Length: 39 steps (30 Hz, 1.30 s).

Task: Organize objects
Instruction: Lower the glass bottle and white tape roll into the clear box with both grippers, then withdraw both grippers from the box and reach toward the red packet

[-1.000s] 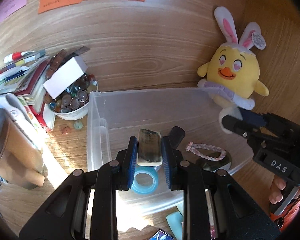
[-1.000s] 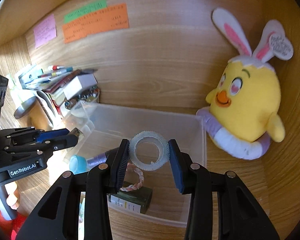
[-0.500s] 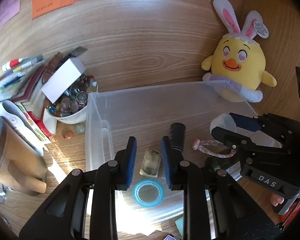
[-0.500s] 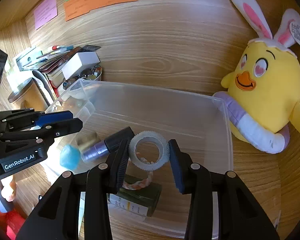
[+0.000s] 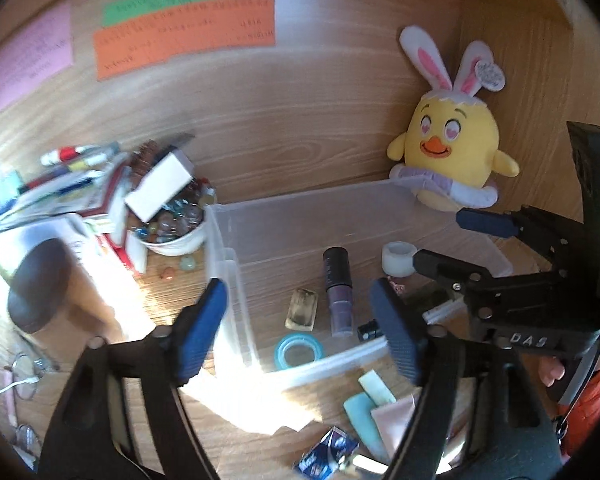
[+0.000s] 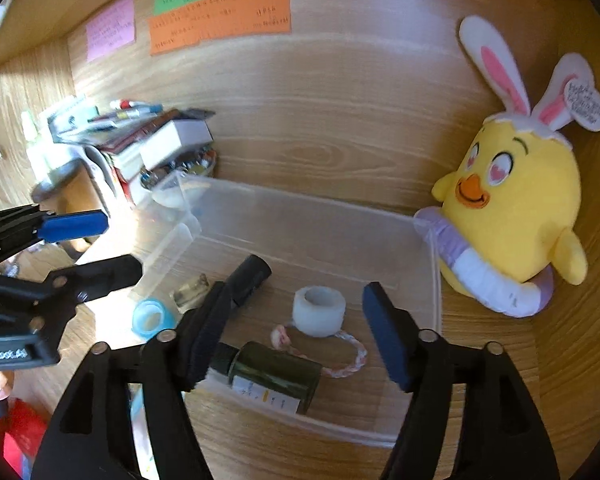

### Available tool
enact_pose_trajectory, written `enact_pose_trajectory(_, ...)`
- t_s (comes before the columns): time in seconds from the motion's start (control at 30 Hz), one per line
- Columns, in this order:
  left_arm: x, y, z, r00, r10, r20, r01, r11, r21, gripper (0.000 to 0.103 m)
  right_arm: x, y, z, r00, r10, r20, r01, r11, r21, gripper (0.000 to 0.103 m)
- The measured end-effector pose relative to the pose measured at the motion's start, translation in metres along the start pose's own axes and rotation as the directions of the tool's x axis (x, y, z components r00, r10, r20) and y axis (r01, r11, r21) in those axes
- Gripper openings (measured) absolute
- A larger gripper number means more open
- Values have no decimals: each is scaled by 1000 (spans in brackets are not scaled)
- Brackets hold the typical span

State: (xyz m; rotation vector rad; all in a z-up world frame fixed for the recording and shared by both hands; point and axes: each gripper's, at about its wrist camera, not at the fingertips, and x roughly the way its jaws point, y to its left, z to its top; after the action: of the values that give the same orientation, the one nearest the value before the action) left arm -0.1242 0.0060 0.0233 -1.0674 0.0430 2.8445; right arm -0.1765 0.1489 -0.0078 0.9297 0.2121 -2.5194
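A clear plastic bin (image 5: 260,216) (image 6: 432,280) sits on the wooden desk. In it lie a white tape roll (image 6: 319,311) (image 5: 398,258), a blue tape ring (image 5: 299,351) (image 6: 152,317), a small translucent block (image 5: 301,309) (image 6: 191,291), a dark tube (image 5: 337,290) (image 6: 250,274), a green bottle (image 6: 274,376) and a pink braided cord (image 6: 350,364). My left gripper (image 5: 300,324) is open and empty above the bin's near left part. My right gripper (image 6: 296,338) is open and empty just above the white roll.
A yellow chick plush with bunny ears (image 5: 452,148) (image 6: 512,208) leans at the bin's right end. A bowl of marbles with a white box (image 5: 172,216), stacked books and pens (image 5: 72,184) stand left. Small packets (image 5: 364,404) lie on the desk in front.
Both grippers opened and pulled back. The translucent block left the left gripper and lies in the bin. The white roll left the right gripper and stands on the bin floor.
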Motion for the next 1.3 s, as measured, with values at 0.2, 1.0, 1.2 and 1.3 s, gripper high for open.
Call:
enact_pose_trajectory(0.2, -32, 3, -19, 999, 17, 32, -17, 1000, 5, 94, -30, 12, -9, 999, -4, 51, 6, 999, -41, 74)
enact_pose_trajectory(1.0, -94, 26, -161, 985, 78, -154, -85, 996, -41, 98, -73, 45, -106, 997, 76, -26, -75, 997, 27, 78)
enact_pose_trajectory(1.2, -104, 17, -184, 978, 86, -189, -82, 996, 29, 98, -71, 58, -126, 992, 112, -61, -109, 993, 44, 78)
enact_pose_trajectory(1.3, -105, 14, -195, 972, 102, -211, -90, 994, 65, 98, -67, 64, -132, 988, 128, -82, -124, 991, 54, 78)
